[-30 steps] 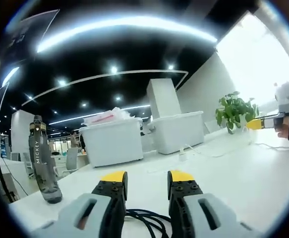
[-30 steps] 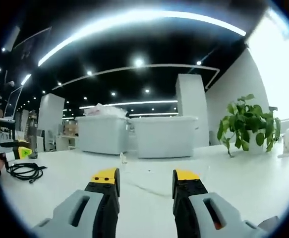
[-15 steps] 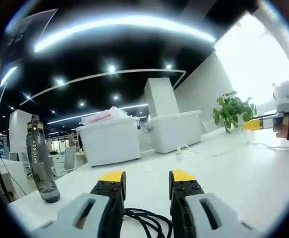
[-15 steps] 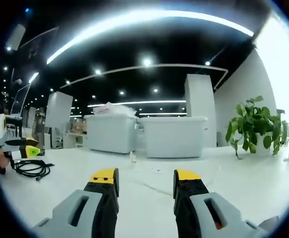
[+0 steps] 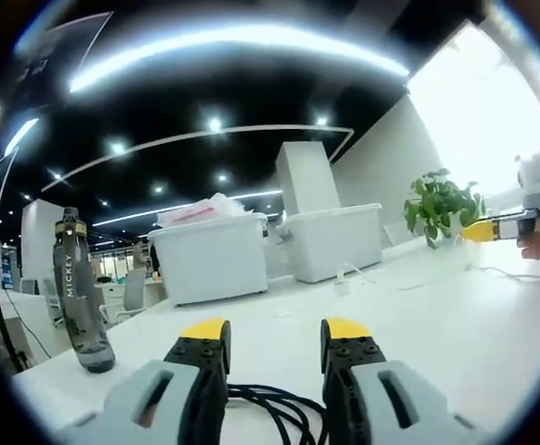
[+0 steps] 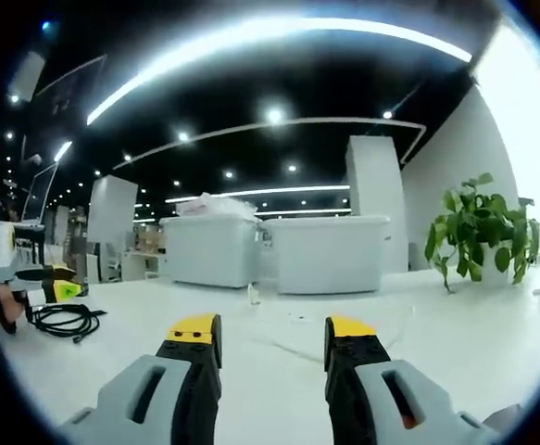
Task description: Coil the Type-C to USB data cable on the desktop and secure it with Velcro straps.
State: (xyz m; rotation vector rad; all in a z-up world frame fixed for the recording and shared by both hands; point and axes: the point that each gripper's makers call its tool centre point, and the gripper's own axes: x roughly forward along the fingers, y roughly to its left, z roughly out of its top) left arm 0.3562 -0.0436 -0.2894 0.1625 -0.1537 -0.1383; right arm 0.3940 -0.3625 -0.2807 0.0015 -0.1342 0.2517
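Black cable [image 5: 274, 413], the data cable of the task, is lying in loose loops on the white desktop [image 5: 418, 324], just in front of the left gripper [image 5: 264, 336] and partly between its two jaws in the left gripper view. The jaws of this gripper are standing apart and are not closing on the cable or on anything else. In the right gripper view the right gripper [image 6: 263, 331] is also standing with its jaws apart and holding nothing, and it is hovering over a bare part of the desktop, well apart from the cable, which is showing far to the left there [image 6: 64, 320] beside the other gripper. I am judging that the task is at its very beginning: the cable is bunched but not properly coiled, and I cannot make out any Velcro strap. The next move is probably calling for the left gripper to lower onto one part of the cable and close on it, while the right gripper is coming across the desktop to help with the winding; thin loops may be slipping out of the jaws. Further from the cable, to its left, a dark bottle [image 5: 80, 292] is standing upright on the desktop, and the word MICKEY is readable down its side. Behind the cable, two white bins [image 5: 209, 260] are standing, and a potted plant [image 5: 439, 204] is far to the right.
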